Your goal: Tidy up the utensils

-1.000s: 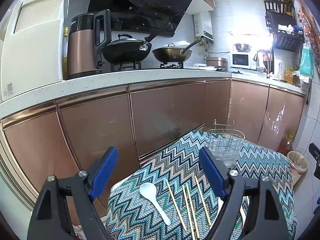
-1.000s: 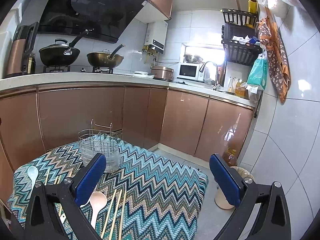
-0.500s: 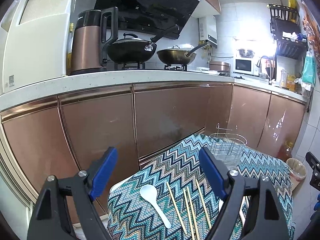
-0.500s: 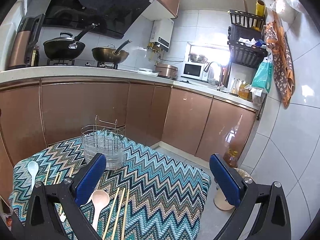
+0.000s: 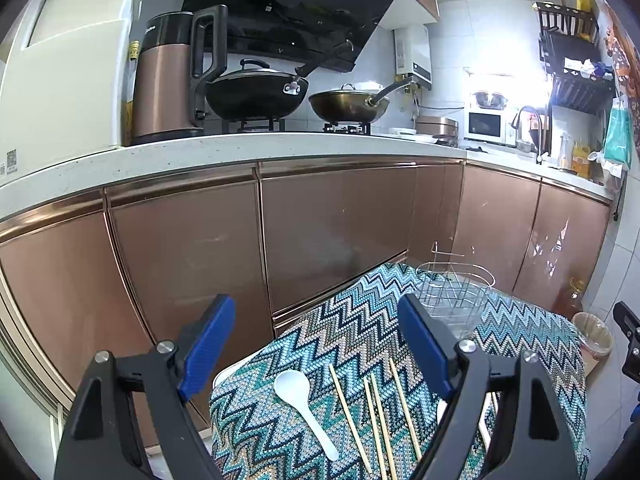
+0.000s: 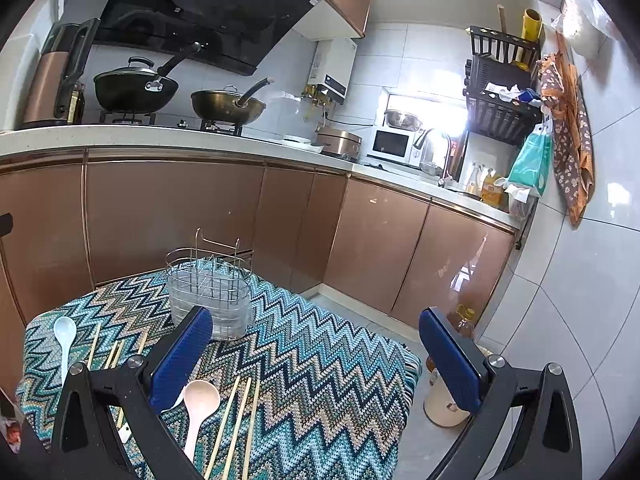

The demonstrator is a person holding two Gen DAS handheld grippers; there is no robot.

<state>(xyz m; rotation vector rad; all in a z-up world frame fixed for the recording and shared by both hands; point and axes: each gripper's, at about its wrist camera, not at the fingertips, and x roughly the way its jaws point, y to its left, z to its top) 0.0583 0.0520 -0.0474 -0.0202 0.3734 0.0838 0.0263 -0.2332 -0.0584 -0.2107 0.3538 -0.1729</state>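
Note:
A small table under a zigzag cloth point(image 5: 360, 332) point(image 6: 320, 360) carries the utensils. A white spoon point(image 5: 304, 404) point(image 6: 64, 340) lies near several wooden chopsticks point(image 5: 376, 412) point(image 6: 114, 354). A pink spoon point(image 6: 198, 408) and more chopsticks point(image 6: 236, 424) lie nearer the right gripper. A wire utensil holder point(image 5: 454, 296) point(image 6: 210, 292) stands upright at the table's far side. My left gripper point(image 5: 320, 348) hovers open above the white spoon and chopsticks. My right gripper point(image 6: 316, 352) is open too, above the cloth, holding nothing.
Copper-fronted kitchen cabinets point(image 5: 340, 232) run close behind the table. The counter holds a kettle point(image 5: 168, 80), two woks point(image 5: 256, 92) and a microwave point(image 6: 390, 144). On the floor right of the table stand a bin point(image 5: 592, 336) and an oil bottle point(image 6: 464, 320).
Both grippers have drifted slightly, so the table sits a little differently in each view. Jaws stay open. No utensil has moved.

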